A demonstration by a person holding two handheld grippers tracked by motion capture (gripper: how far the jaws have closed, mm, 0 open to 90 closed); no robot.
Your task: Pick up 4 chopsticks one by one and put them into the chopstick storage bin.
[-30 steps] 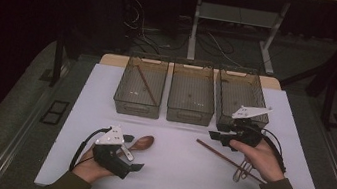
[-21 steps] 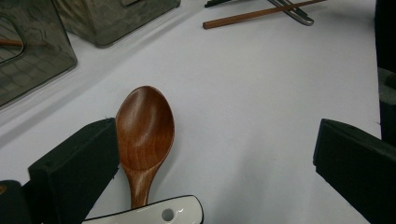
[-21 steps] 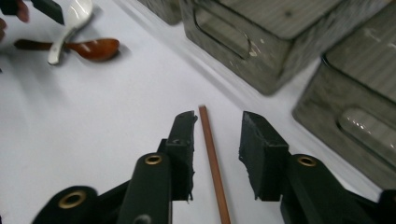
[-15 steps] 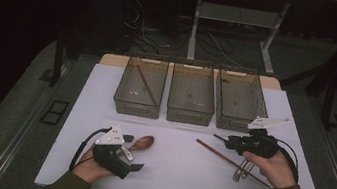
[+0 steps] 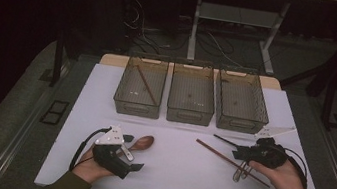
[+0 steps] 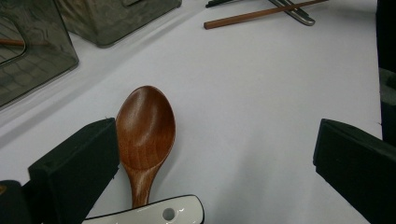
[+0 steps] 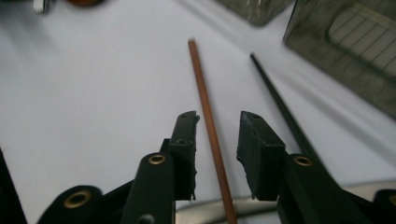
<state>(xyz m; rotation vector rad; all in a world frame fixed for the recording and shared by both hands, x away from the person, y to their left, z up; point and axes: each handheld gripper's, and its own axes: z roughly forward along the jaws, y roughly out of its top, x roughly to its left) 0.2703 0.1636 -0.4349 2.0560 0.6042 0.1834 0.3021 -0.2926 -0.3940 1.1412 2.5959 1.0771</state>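
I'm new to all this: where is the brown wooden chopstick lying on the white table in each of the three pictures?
High view: the brown chopstick lies slantwise at the lower right, beside the right gripper.
Left gripper view: along the top edge, right of centre.
Right gripper view: down the middle, running between the open jaws.
Shared landmark: the black chopstick close beside it.

3 bins [image 5: 191,100] behind, spoon [image 5: 141,143] front left, chopstick [image 5: 227,160] front right on table [image 5: 174,176]
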